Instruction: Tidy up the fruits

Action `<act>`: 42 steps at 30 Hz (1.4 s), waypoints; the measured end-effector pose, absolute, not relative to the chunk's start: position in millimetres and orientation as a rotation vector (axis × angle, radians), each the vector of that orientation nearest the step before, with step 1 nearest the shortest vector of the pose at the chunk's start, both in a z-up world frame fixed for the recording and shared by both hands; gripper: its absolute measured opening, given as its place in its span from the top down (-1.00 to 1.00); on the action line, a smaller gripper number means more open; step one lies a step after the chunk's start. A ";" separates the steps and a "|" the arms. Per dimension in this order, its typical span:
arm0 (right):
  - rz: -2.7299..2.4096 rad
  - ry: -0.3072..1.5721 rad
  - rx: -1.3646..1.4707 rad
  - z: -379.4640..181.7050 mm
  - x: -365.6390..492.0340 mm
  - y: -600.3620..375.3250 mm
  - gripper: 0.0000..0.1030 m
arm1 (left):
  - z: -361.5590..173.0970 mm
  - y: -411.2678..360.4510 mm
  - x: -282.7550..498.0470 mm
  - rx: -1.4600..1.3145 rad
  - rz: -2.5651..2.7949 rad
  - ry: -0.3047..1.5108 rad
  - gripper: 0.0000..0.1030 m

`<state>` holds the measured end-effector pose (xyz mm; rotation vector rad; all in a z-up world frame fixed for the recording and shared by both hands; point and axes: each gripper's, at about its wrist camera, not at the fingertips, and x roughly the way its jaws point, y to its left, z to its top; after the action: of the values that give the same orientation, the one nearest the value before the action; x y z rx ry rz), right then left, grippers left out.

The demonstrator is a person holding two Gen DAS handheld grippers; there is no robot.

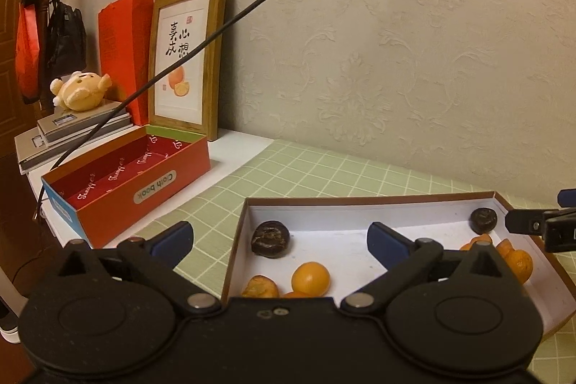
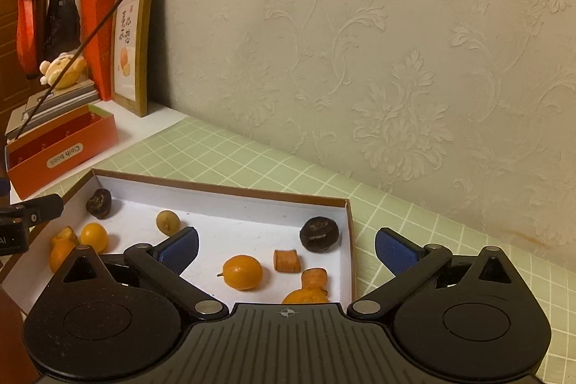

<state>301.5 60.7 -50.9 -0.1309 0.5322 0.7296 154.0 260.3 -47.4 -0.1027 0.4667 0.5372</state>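
the shallow cardboard tray [image 2: 223,191] is showing a matt white inside; the dark fruit [image 2: 319,234] is looking wrinkled, the kumquat [image 2: 242,271] smooth. the picture frame [image 1: 216,60] is looking wooden, the wall [image 2: 396,60] embossed.

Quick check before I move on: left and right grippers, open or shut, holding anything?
Left gripper: open, holding nothing, above the shallow white cardboard tray.
Right gripper: open, holding nothing, above the same tray's right edge.
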 end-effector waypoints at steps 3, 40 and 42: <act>0.731 0.541 -0.128 -51.4 302.1 60.5 -1.00 | -47.0 259.8 152.9 -0.099 0.540 0.462 -0.88; 0.613 0.518 -0.057 -16.8 265.3 -69.7 -1.00 | -14.1 166.0 133.3 -0.084 0.369 0.383 -0.88; 0.602 0.528 -0.059 -13.9 257.6 -77.8 -1.00 | -8.4 159.4 122.3 -0.081 0.372 0.396 -0.88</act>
<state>257.6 -77.8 -13.9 -0.0587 0.5284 0.6017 122.3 159.4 -8.4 -0.0805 0.3963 0.3718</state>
